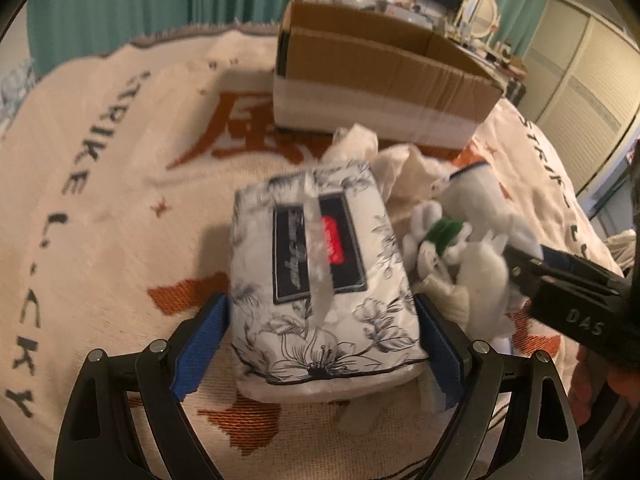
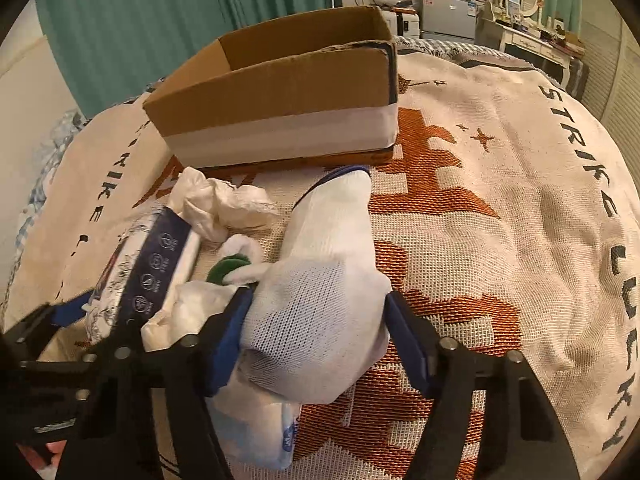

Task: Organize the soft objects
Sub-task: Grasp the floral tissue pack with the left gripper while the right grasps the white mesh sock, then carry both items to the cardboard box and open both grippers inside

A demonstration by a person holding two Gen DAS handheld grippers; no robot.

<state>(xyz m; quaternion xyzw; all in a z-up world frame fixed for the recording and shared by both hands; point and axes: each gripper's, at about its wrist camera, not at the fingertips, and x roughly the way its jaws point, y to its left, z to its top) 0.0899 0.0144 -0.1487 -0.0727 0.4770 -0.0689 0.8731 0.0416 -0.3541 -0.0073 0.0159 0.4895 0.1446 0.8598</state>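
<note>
A floral-printed soft tissue pack (image 1: 320,280) lies on the blanket between the blue pads of my left gripper (image 1: 320,344), which is shut on its sides. It also shows in the right wrist view (image 2: 132,276). My right gripper (image 2: 316,336) is shut on a white knit glove (image 2: 320,288) with a blue cuff. In the left wrist view the right gripper (image 1: 516,268) reaches in from the right into the pile of white soft items (image 1: 472,248). Crumpled white cloth (image 2: 224,204) and a small green-and-white plush (image 2: 232,268) lie between pack and glove.
An open cardboard box (image 2: 280,92) with a white lower band stands behind the pile on the cream and orange blanket (image 2: 500,220). It shows in the left wrist view (image 1: 380,80) too. A small plastic packet (image 2: 264,432) lies under the glove. Furniture and green curtains stand behind the bed.
</note>
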